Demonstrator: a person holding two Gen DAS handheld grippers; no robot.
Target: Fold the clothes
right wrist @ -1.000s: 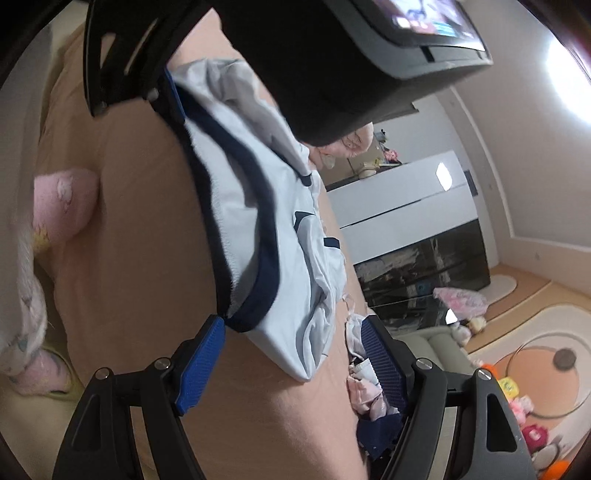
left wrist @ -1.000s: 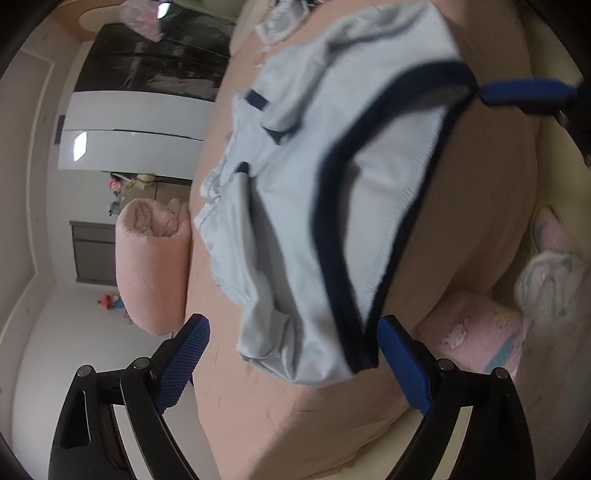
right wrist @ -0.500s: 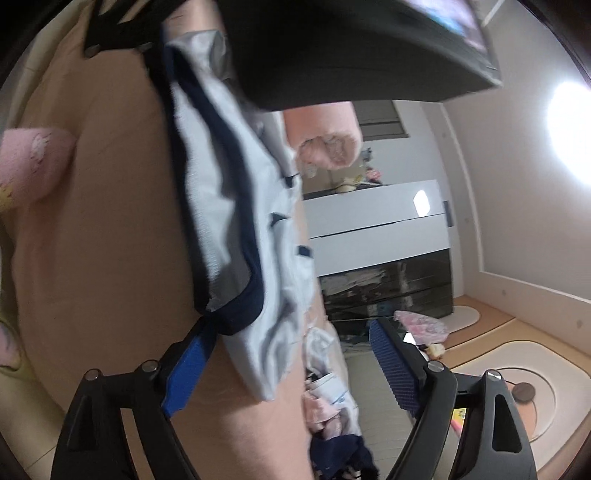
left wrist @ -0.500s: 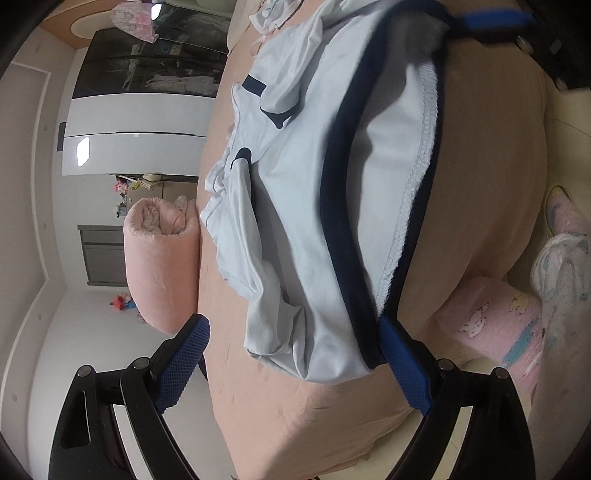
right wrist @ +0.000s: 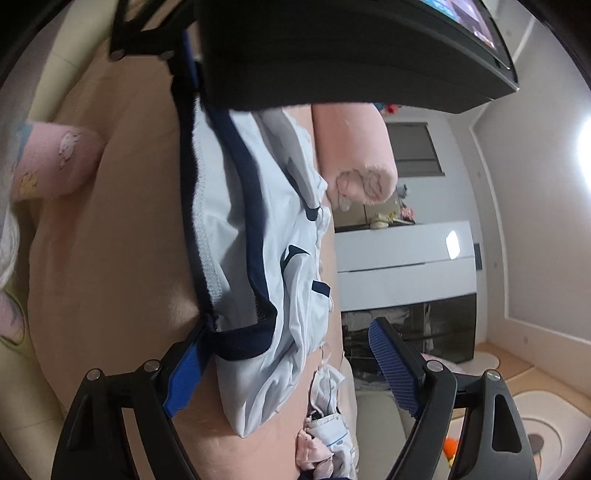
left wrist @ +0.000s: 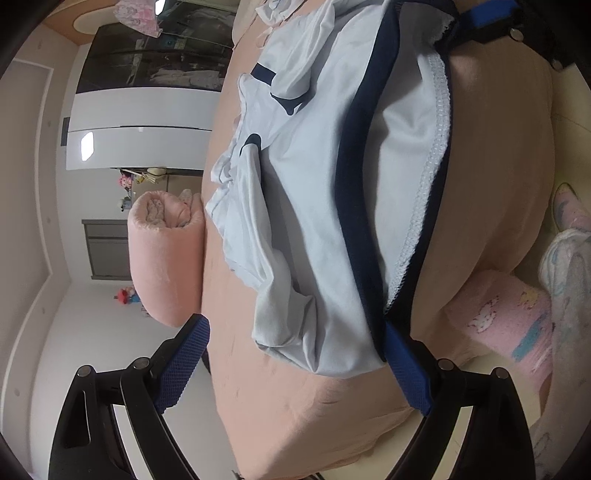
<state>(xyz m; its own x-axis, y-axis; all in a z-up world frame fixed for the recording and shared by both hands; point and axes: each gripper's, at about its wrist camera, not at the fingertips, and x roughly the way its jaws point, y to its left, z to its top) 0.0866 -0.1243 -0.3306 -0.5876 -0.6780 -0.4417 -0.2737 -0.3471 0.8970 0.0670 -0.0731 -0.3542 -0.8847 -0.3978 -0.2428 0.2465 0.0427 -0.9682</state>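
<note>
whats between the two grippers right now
The light blue shorts with the navy waistband span the stretch over the peach sheet, from the left gripper to the right gripper's finger, clearest in the left wrist view.

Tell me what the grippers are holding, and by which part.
Neither gripper pinches anything. The navy waistband of the shorts lies against one finger of the open left gripper and one of the right gripper, whose jaws are closing.

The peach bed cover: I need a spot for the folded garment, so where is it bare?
Bare peach bed cover lies in front of the pale blue garment, and between its navy-trimmed hem and the pink pillow. Crowded: the clothes pile beyond the garment and the rolled pink blanket.
</note>
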